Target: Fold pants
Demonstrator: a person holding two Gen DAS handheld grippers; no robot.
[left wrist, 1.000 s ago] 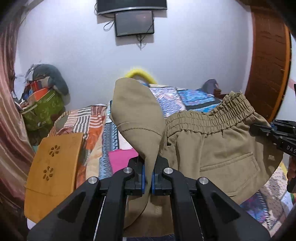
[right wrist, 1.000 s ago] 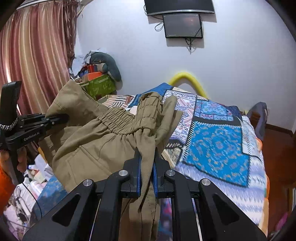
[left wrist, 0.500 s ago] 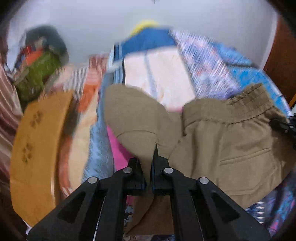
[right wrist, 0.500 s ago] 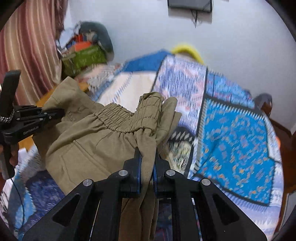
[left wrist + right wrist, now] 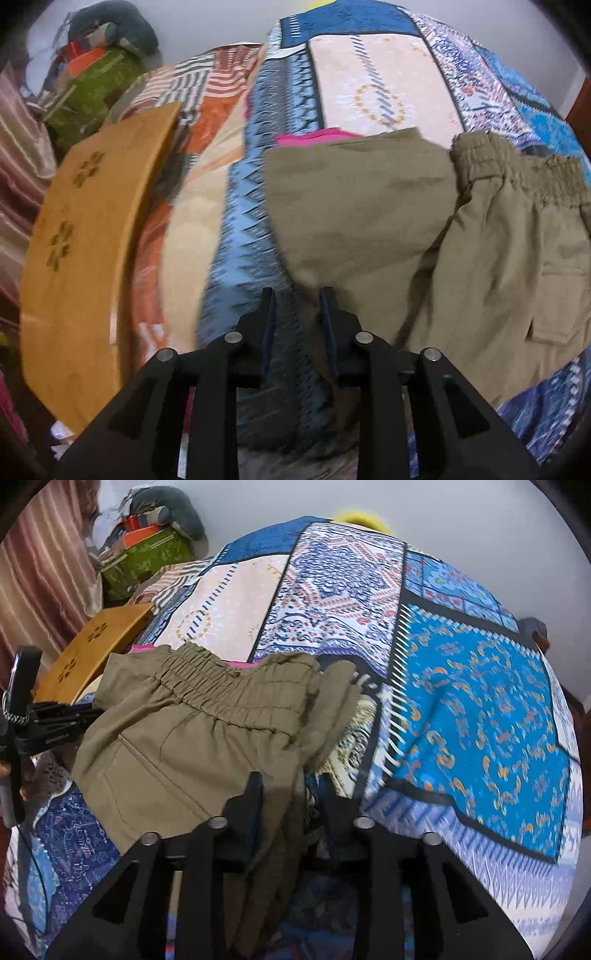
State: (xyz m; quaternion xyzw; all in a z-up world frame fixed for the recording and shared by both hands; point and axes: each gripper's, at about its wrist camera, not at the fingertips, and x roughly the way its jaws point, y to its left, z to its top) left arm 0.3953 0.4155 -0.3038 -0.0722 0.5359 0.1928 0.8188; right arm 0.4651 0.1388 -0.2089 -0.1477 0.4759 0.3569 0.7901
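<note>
Both tools (image 5: 297, 295) (image 5: 291, 781) tilted down, jaws opening

Left gripper (image 5: 297, 295), bottom centre: black fingers with blue pads, jaws opening, only a fabric edge by the right pad. Olive pants (image 5: 424, 236), centre to right: laid on the patchwork bedspread (image 5: 369, 81), elastic waistband upper right. Pink cloth (image 5: 314, 138) just above the pants. Wooden board (image 5: 85, 240), left. Clutter pile (image 5: 96, 70), upper left.

bed (image 5: 480, 701), patchwork cover | olive pants (image 5: 207, 738), pink cloth (image 5: 314, 137) on it
</note>
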